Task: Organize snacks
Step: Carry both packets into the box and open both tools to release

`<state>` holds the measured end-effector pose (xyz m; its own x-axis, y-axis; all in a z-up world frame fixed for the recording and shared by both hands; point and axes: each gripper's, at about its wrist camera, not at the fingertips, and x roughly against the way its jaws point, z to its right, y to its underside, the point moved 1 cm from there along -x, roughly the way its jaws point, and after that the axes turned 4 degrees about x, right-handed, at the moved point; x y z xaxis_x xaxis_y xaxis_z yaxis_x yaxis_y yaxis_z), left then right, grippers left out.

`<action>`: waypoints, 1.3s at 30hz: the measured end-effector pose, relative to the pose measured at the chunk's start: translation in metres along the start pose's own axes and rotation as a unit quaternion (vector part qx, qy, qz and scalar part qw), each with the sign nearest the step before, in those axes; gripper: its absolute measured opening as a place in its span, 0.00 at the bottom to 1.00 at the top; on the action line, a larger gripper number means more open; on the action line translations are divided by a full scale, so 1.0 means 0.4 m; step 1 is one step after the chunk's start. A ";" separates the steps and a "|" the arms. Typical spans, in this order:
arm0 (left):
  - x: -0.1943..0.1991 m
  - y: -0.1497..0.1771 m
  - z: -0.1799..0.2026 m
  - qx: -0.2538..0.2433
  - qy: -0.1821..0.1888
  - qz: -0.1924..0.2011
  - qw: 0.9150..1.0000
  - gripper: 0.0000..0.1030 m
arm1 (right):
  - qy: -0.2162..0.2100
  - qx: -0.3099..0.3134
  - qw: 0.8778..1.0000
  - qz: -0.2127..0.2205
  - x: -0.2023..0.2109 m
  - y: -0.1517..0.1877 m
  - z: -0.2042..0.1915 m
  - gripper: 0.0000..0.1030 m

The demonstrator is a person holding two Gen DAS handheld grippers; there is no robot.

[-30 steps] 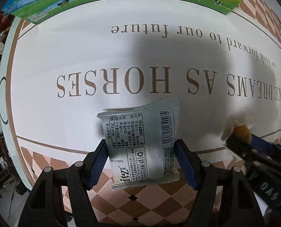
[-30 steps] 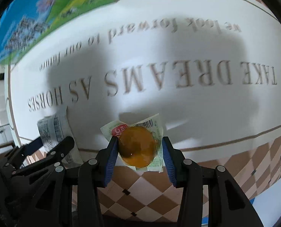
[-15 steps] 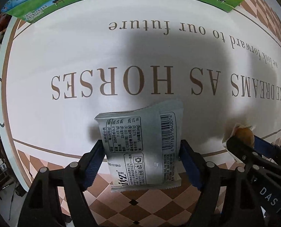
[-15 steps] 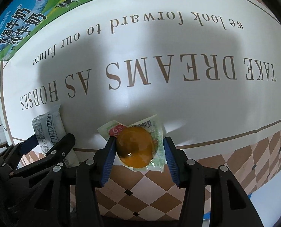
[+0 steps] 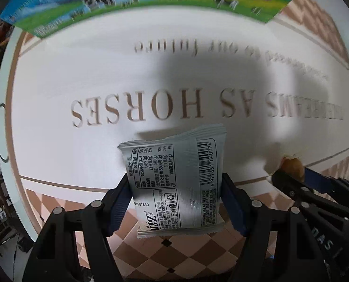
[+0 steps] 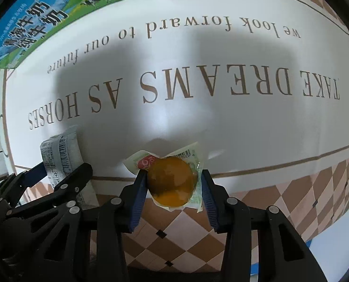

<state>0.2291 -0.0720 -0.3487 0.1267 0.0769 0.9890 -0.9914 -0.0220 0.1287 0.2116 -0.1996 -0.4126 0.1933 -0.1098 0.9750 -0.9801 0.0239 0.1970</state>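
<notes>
My left gripper (image 5: 175,188) is shut on a silver snack packet (image 5: 176,183) with a barcode and a nutrition label, held above the white tablecloth (image 5: 104,70). My right gripper (image 6: 173,183) is shut on a clear wrapper holding a round orange-brown cake (image 6: 172,184). Each gripper shows in the other's view: the right one with the cake (image 5: 292,168) at the right edge, the left one with the silver packet (image 6: 61,155) at the left edge. The two grippers are side by side and close together.
A blue and green milk carton box (image 5: 127,0) with cows and flowers lies at the far edge of the table, also in the right wrist view (image 6: 45,16). The cloth has brown lettering and a checkered brown border (image 6: 292,199) near me.
Both grippers have drawn back and up slightly with their snacks still held. The milk box now takes more of the top of each view. The left view is motion-blurred.
</notes>
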 end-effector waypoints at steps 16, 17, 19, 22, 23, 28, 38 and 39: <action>0.451 -0.260 -0.103 -0.008 0.076 0.145 0.987 0.69 | -0.127 0.042 0.984 0.115 0.426 -0.126 -0.137 0.46; 0.461 -0.303 -0.115 -0.007 0.075 0.148 0.986 0.69 | -0.126 0.050 0.982 0.128 0.459 -0.159 -0.152 0.46; 0.472 -0.385 -0.139 0.000 0.072 0.152 0.986 0.69 | -0.119 0.056 0.979 0.154 0.513 -0.224 -0.176 0.46; 0.466 -0.523 -0.180 0.016 0.074 0.135 0.988 0.69 | -0.109 0.062 0.977 0.174 0.552 -0.346 -0.207 0.46; 0.456 -0.569 -0.191 0.020 0.070 0.126 0.989 0.69 | -0.108 0.060 0.976 0.177 0.555 -0.391 -0.218 0.46; 0.374 -0.739 -0.227 0.035 0.064 0.087 0.994 0.69 | -0.077 0.040 0.983 0.159 0.512 -0.604 -0.254 0.46; 0.235 -0.882 -0.240 0.039 0.054 0.015 0.998 0.69 | -0.046 0.034 0.991 0.121 0.348 -0.807 -0.264 0.46; 0.229 -0.884 -0.238 0.039 0.056 0.011 0.998 0.69 | -0.048 0.035 0.991 0.118 0.340 -0.819 -0.266 0.46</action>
<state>0.5883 0.0379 -0.3106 0.0966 0.1865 0.9777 -0.9879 -0.1020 0.1170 0.5637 -0.1167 -0.3337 -0.0430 -0.2040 0.9780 -0.9989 -0.0081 -0.0456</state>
